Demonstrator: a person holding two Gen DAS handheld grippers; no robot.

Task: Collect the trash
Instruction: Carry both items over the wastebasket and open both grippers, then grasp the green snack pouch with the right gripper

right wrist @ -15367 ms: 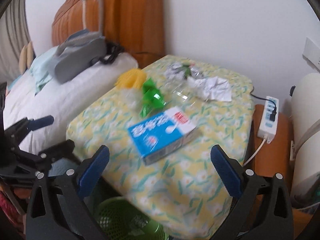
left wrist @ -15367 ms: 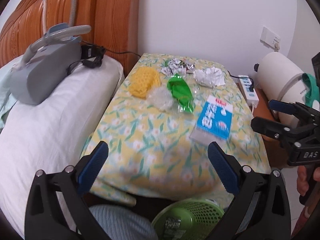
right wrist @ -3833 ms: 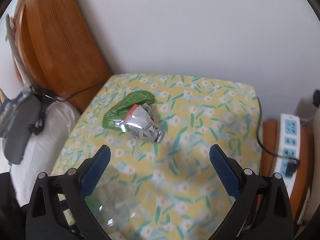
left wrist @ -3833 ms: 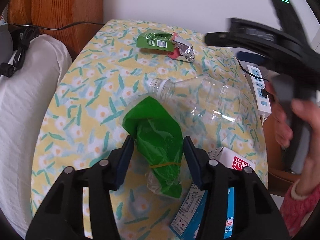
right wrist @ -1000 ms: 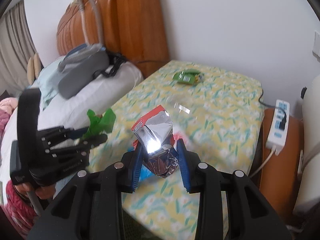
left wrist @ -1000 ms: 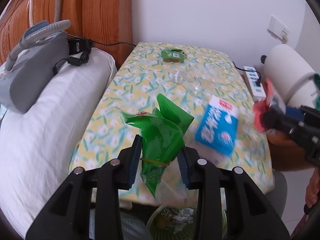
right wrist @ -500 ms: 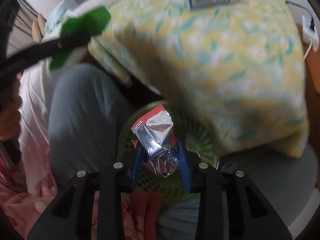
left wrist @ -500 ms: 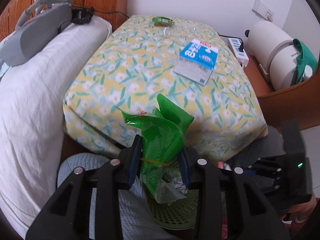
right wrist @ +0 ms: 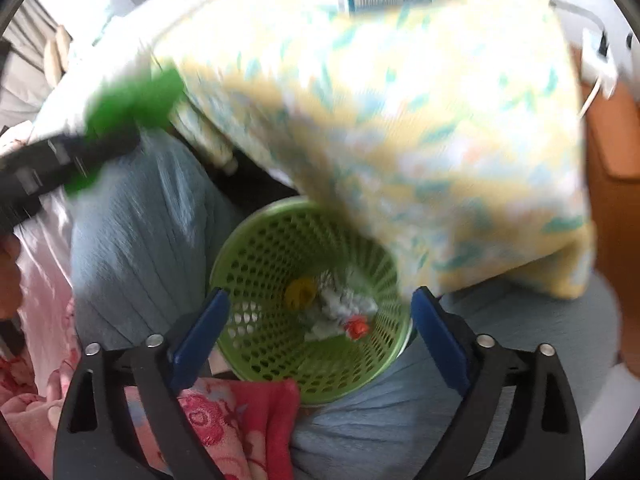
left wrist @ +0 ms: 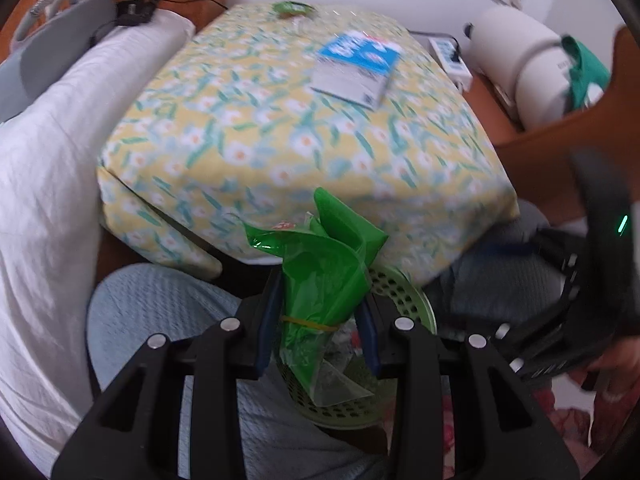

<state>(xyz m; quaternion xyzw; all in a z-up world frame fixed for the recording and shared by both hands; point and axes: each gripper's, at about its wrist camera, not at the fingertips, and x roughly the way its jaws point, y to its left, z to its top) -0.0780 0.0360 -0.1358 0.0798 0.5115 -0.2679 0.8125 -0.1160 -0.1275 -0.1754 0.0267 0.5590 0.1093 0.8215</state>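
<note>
Left tongs [left wrist: 318,324] clamped, right tongs [right wrist: 316,334] opening.

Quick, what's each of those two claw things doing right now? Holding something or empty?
Left gripper: jaws closed on the green plastic bag, above the green basket.
Right gripper: jaws opening, nothing between them, over the basket.

The basket [right wrist: 280,280] sits on the floor at six o'clock below the table [left wrist: 280,128], between the person's knees; crumpled trash [right wrist: 340,308] lies in it; a carton [left wrist: 356,68] rests on the table toward one o'clock; the pillow [left wrist: 48,160] lies at nine o'clock.
</note>
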